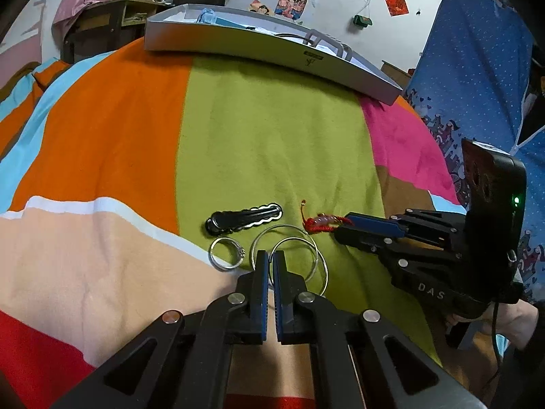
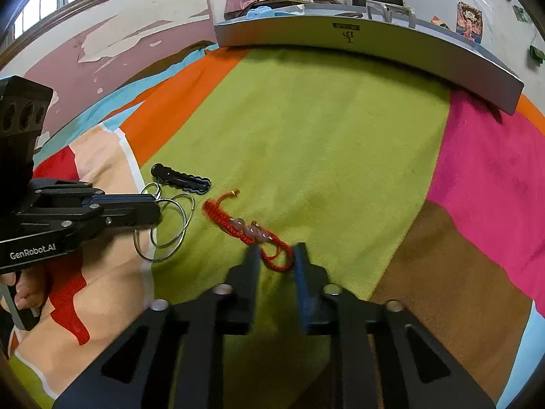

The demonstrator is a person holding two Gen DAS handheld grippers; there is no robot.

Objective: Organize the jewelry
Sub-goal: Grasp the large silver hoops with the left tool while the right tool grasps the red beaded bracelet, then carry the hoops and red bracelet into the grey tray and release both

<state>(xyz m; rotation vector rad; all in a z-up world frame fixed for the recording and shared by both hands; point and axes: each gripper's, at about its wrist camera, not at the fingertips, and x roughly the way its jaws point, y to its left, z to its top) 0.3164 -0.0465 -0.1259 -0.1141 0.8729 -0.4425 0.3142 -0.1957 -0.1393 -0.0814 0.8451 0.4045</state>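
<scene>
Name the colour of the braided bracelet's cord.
Red, with pale pink beads on the bracelet; the right wrist view shows it best.

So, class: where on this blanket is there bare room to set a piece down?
The green stretch between the grey box and the hair clip lies bare, as does the pink patch. It is crowded around the hoops, ring and red bracelet.

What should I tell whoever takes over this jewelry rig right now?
Left gripper: shut, pinching the wire of the silver hoops on the blanket.
Right gripper: jaws around the red bracelet loop, with no firm grip visible.
The ring and black hair clip lie loose beside the hoops.
The grey box sits at the far edge.
Done: none of these four pieces is in the box yet.
Left: probably lift each piece and move it to the box.
</scene>
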